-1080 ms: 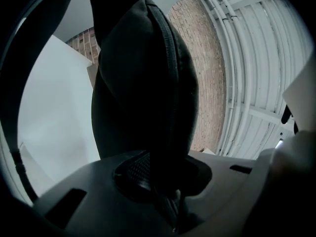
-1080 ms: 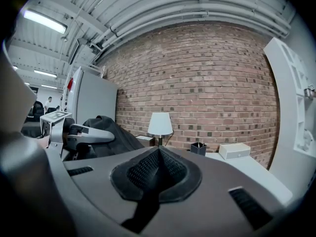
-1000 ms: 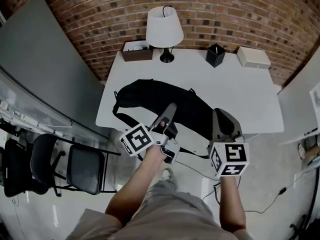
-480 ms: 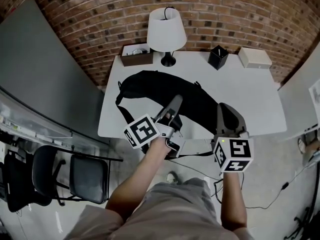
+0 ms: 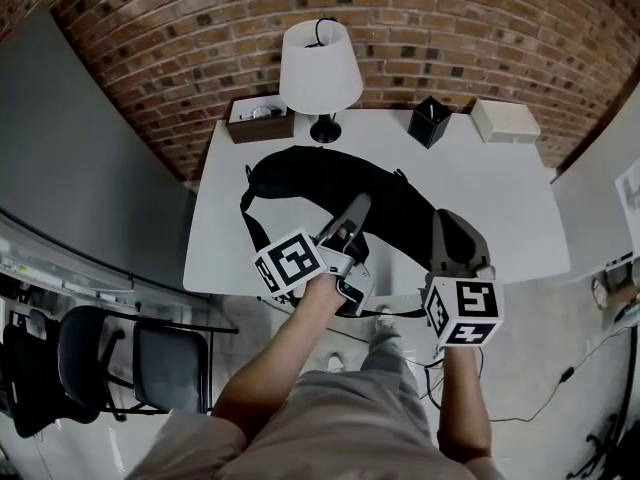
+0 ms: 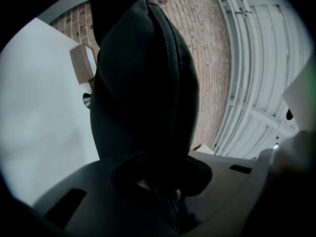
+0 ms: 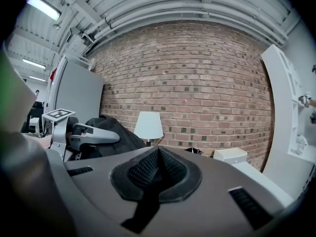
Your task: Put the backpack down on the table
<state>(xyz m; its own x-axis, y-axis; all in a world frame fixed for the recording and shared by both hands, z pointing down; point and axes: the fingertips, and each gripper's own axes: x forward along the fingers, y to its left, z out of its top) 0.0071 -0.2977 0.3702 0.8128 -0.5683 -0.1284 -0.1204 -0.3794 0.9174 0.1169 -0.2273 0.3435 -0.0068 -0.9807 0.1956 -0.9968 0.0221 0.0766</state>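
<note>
Overhead, brick wall at 12 o'clock. Black fabric backpack (image 5: 320, 183) sprawls over the white rectangular table (image 5: 505, 203), long axis running 10 to 4 o'clock, rounded end toward 10. Left gripper (image 5: 352, 218), at the 6 o'clock edge, clamped on bunched backpack fabric. Right gripper (image 5: 452, 236), toward 4 o'clock, jaws pinched on a thin black strap (image 5: 395, 311) trailing off that edge. White-shaded lamp (image 5: 320, 63) at 12 o'clock.

the backpack (image 5: 330, 183) is matt cloth, the table (image 5: 500, 208) smooth.
</note>
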